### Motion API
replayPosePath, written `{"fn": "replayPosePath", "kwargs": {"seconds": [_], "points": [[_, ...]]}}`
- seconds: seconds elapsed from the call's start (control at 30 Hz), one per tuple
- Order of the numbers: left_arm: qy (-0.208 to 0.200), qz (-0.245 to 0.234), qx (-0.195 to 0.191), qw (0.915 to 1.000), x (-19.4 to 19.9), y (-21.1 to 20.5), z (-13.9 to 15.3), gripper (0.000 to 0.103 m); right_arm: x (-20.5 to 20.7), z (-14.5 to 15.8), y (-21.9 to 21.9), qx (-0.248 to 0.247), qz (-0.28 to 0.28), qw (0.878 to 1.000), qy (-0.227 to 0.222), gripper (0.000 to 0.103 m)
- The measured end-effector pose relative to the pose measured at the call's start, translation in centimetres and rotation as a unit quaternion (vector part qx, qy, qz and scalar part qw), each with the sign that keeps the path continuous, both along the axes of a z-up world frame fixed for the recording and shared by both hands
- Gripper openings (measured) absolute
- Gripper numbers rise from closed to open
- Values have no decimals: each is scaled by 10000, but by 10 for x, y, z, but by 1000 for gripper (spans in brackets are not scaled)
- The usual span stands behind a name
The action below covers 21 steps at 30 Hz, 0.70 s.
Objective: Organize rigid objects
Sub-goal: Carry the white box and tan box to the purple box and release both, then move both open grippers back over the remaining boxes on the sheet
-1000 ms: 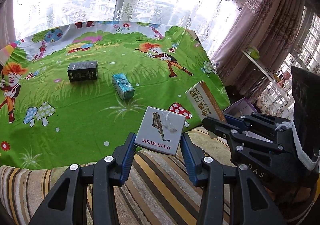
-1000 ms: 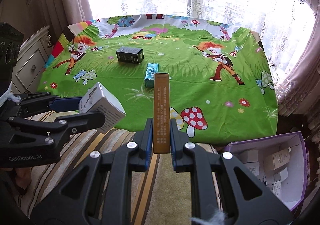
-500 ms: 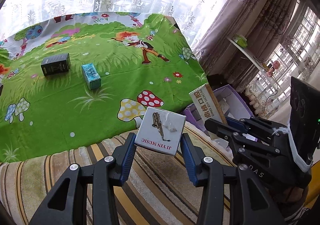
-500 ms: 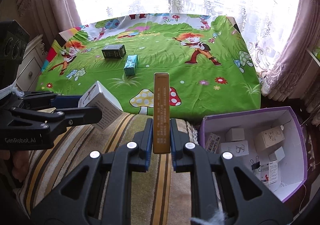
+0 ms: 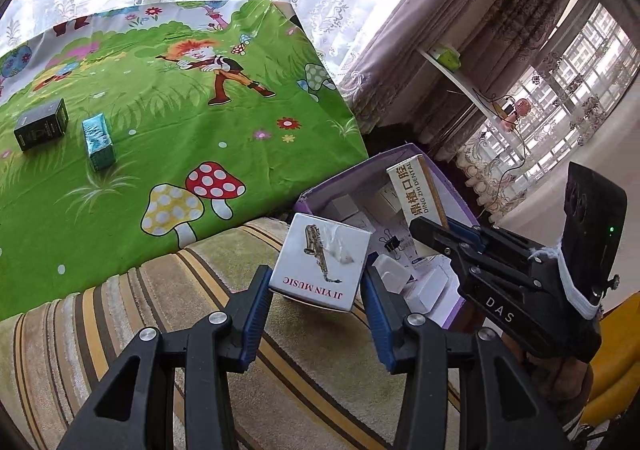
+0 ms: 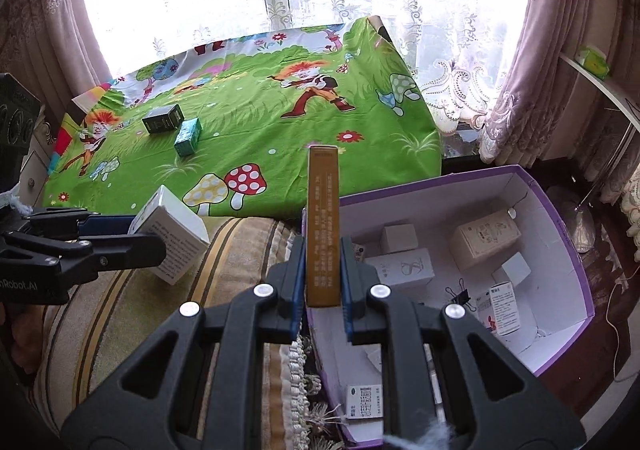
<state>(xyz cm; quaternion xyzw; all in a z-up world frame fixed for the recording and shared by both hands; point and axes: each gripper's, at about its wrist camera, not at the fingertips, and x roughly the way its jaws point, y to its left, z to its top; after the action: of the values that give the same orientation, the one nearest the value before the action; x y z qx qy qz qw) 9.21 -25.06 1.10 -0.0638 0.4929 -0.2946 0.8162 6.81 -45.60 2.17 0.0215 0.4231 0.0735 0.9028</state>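
On the green cartoon cloth (image 6: 256,130), far left, a dark box (image 6: 163,119) and a teal box (image 6: 188,136) lie just beside each other, untouched. Both look like light, stiff cartons, best taken across their narrow flat sides. Next, the left gripper (image 5: 318,282) is clamped on the white music box (image 5: 320,266) by two opposite faces, above the striped cushion (image 5: 140,314); the carton appears light and could dent. The right gripper (image 6: 322,282) pinches the tall gold box (image 6: 322,226) near its lower end, at the rim of the purple storage box (image 6: 560,234); being held low, it may pivot.
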Motion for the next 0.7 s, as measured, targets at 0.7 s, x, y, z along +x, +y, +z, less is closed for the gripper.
{"fn": "replayPosePath", "kwargs": {"seconds": [0.7], "points": [[250, -783, -120, 9965, 6, -59, -4, 60, -5, -7, -57, 136, -778, 9968, 109, 57]]}}
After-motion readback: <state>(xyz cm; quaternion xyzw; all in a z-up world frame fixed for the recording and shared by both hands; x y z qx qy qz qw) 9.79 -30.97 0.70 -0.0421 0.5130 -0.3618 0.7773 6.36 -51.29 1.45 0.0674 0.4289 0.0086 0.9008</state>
